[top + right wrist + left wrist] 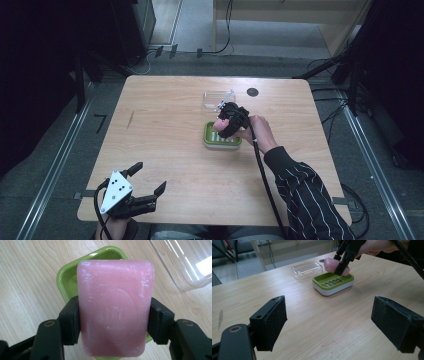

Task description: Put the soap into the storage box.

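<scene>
A: Soap [115,307] is clamped by our right gripper [226,121], angled down over the green dish [221,139].
B: Yep, a waxy pink bar. Our left gripper [149,179] rests spread open near the table [170,130] edge; clear lid [218,98] behind.

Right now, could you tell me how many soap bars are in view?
1: a pink soap bar, clamped in the right gripper above the green soap dish.
</scene>
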Tool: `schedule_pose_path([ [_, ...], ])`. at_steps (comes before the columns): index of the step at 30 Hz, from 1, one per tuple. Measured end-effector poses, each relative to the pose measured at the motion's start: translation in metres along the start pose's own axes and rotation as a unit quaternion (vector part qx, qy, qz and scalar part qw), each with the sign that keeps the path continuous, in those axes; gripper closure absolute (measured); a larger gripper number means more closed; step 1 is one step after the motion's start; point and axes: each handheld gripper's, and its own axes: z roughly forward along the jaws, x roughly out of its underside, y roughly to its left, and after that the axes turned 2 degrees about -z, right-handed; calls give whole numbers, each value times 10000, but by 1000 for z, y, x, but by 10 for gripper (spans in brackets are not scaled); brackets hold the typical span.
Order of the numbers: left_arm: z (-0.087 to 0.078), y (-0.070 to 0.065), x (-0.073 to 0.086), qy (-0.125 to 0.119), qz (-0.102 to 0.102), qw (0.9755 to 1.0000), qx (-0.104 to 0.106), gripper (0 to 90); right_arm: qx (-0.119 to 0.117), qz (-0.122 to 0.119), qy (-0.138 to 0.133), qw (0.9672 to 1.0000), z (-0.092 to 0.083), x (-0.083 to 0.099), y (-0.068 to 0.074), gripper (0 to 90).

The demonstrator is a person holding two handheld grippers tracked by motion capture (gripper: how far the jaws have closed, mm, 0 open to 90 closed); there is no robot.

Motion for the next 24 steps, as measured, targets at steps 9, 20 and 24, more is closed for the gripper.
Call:
schedule_pose_path([
  [9,0,0,0,-10,4,10000,6,139,-33,44,22,10000,9,-1,-2,384],
  [20,0,0,0,5,22,10000,12,139,-65,105,27,9999,16,2,-4,384],
  [24,0,0,0,-2,17,10000,4,139,-79,125,40,9999,19,2,-5,384],
])
